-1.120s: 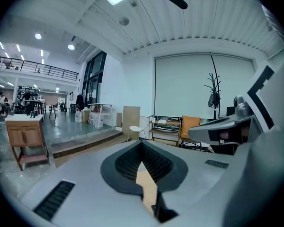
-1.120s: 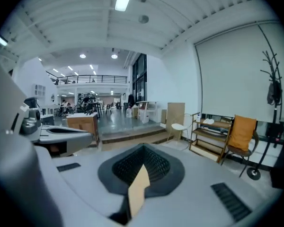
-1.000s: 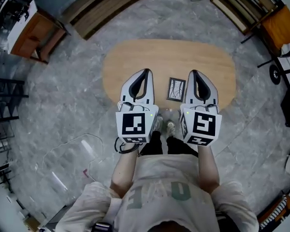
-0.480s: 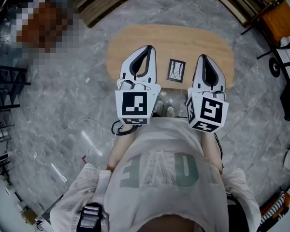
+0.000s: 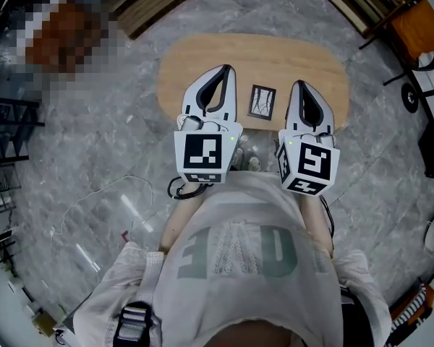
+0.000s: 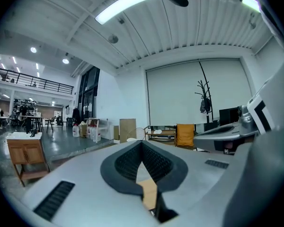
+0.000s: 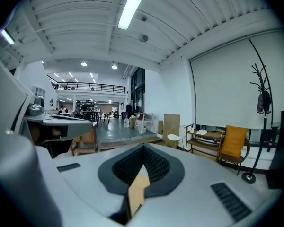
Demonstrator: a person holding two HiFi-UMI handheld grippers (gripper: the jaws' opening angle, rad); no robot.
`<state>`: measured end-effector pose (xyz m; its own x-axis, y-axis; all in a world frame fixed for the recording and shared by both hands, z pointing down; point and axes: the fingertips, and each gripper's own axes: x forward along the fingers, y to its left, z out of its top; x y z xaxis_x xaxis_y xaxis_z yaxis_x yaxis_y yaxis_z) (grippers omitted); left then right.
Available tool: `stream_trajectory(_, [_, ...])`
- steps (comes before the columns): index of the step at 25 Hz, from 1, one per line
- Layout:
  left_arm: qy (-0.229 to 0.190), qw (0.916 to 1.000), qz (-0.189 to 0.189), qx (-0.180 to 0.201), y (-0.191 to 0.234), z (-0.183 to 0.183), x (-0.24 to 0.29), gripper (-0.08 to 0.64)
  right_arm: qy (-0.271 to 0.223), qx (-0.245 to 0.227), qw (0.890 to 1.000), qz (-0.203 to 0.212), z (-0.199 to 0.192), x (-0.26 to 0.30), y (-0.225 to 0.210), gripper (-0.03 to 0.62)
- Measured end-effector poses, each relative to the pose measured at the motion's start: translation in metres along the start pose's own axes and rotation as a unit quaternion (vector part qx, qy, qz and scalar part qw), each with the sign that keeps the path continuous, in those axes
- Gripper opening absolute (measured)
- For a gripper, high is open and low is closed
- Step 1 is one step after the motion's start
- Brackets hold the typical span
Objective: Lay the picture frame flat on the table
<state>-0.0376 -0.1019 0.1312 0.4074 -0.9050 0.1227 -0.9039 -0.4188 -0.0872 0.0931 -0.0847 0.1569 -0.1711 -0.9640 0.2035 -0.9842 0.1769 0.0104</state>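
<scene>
A small dark picture frame with a pale sketch lies face up on the oval wooden table. It sits between my two grippers, which hang above the table's near half. My left gripper is to the frame's left, its jaws shut with nothing in them. To the frame's right, my right gripper is shut and empty too. Neither touches the frame. In the left gripper view the left gripper points level across the hall, and so does the right gripper in its own view; the frame is out of sight in both.
The table stands on a grey marble floor. An orange chair and low wooden shelves stand at the far right, dark racks at the left. A thin cable lies on the floor at my left. My feet are at the table's near edge.
Both grippers rose and moved out over the table early in the second, then held still. My torso now fills more of the head view. The frame has not moved on the table.
</scene>
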Motion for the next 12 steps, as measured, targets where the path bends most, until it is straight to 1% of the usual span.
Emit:
stream_trajectory(7, [-0.001,1.0000,-0.006,-0.002,0.0014,-0.0017,0.0056,0.008,0.003,-0.005,1.000,0.000,-0.0010,0.0066,0.0026,0.006])
stream_trajectory(12, [-0.003,1.0000,-0.007,-0.003,-0.0042,0.0047,0.0050,0.008,0.002,-0.009,1.000,0.004,0.0034,0.0018,-0.0003,0.005])
